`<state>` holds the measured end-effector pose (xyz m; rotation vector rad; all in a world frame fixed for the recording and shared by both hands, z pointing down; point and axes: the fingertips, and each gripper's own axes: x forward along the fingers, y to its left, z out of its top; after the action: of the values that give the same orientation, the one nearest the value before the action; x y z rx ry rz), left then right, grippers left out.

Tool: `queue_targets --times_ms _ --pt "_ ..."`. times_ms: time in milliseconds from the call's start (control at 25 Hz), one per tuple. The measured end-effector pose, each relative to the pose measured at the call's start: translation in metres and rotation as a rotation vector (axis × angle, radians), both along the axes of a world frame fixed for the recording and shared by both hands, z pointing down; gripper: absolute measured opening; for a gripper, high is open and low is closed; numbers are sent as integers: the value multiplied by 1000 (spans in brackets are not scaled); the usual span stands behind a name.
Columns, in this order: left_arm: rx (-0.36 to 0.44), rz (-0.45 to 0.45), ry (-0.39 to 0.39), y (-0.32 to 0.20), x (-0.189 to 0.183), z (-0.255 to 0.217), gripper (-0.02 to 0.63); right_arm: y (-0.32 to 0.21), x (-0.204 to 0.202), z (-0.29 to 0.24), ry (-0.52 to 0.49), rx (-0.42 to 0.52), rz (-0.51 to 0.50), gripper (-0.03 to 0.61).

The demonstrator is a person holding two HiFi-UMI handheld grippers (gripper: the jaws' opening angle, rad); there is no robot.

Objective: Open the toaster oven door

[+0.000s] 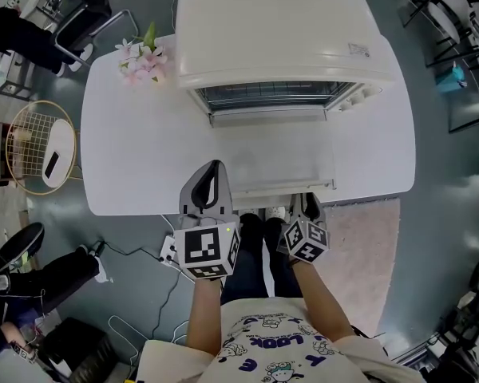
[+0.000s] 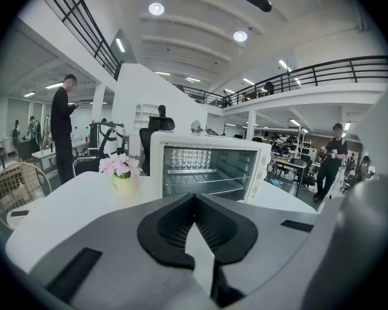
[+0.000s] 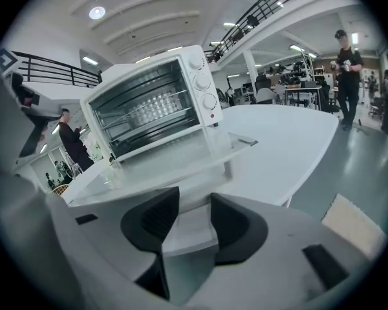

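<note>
The white toaster oven [image 1: 279, 34] stands at the back of the white table [image 1: 128, 158]. Its glass door [image 1: 275, 154] lies folded down flat toward me, the handle [image 1: 283, 186] at the near edge, and the wire rack inside shows. My left gripper [image 1: 215, 166] is shut with nothing in it, over the table's front edge just left of the door. My right gripper [image 1: 310, 203] hovers just in front of the door's right corner, open and holding nothing. In the right gripper view the door [image 3: 174, 154] lies just beyond the open right gripper [image 3: 194, 196]. The left gripper [image 2: 194, 196] faces the oven [image 2: 207, 166].
A small vase of pink flowers [image 1: 144, 58] stands on the table left of the oven. A round wire basket [image 1: 40, 146] sits on the floor to the left, a pink rug [image 1: 367, 254] at front right. Chairs and people stand farther off.
</note>
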<state>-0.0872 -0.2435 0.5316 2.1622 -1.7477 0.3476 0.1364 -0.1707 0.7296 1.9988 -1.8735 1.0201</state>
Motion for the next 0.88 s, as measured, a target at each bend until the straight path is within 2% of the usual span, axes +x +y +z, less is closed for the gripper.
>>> queue_targets --times_ms 200,400,640,880 --pt "5 4 4 1 3 -3 5 0 0 0 27 -8 -17 156" --pt "13 8 4 2 5 -8 5 2 0 -1 -25 -26 -8 160" --pt "21 2 5 3 4 -14 5 3 2 -16 101 5 -133 160" --pt "40 2 8 1 5 -23 5 12 6 -38 78 20 -185 160"
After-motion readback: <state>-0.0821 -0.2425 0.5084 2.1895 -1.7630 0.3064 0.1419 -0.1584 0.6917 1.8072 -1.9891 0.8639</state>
